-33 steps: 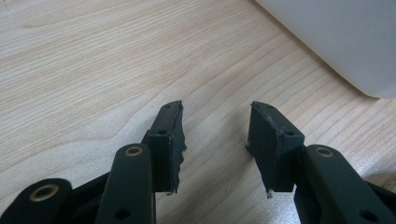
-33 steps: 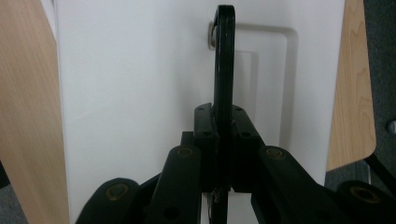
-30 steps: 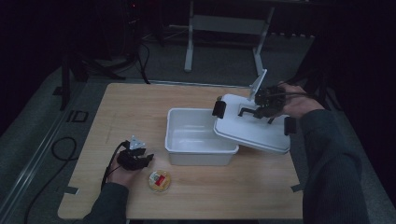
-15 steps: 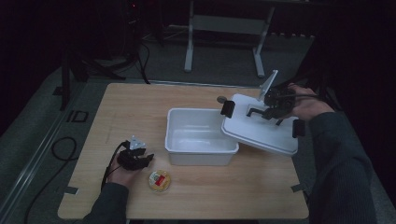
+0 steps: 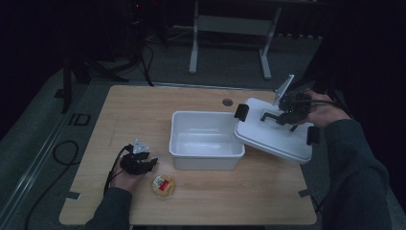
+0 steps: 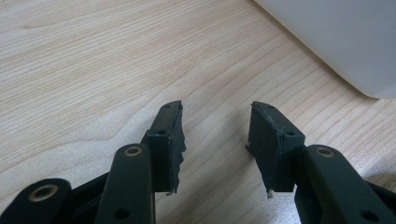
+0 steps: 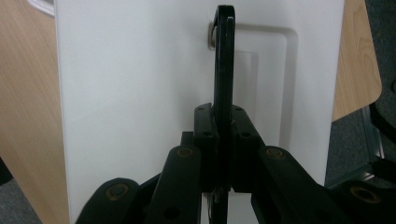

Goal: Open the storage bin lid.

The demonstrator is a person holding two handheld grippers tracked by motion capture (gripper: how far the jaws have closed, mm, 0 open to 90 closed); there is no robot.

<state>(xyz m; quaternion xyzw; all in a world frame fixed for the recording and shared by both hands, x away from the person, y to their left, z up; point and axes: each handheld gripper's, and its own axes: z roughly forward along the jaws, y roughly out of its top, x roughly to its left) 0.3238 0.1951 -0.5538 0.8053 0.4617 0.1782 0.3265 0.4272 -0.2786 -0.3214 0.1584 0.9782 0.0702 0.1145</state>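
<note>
Right claw [image 5: 290, 111] is clamped on the black handle [image 7: 223, 60] of the white lid [image 5: 275, 136]; in the right gripper view both jaws pinch the handle bar flat between them. Over the last second the lid has slid off to the right: it was overlapping the bin's right rim, now it hangs tilted beside the white bin [image 5: 206, 141], its left edge touching or just over that rim, its right part past the surface [image 5: 143, 108] edge. Black latch clips show on the lid's ends.

My read: the bin is now open and empty inside, so the lid-off step is basically done; the lid needs a place to land next.

Left claw [image 6: 217, 140] is open, empty, resting low on the wood near the bin's front left corner. Just beside it sits a small round yellow-rimmed container [image 5: 163, 185] with a red label; likely the thing to go in.

Label text too small to read. No brand visible on bin or lid.
</note>
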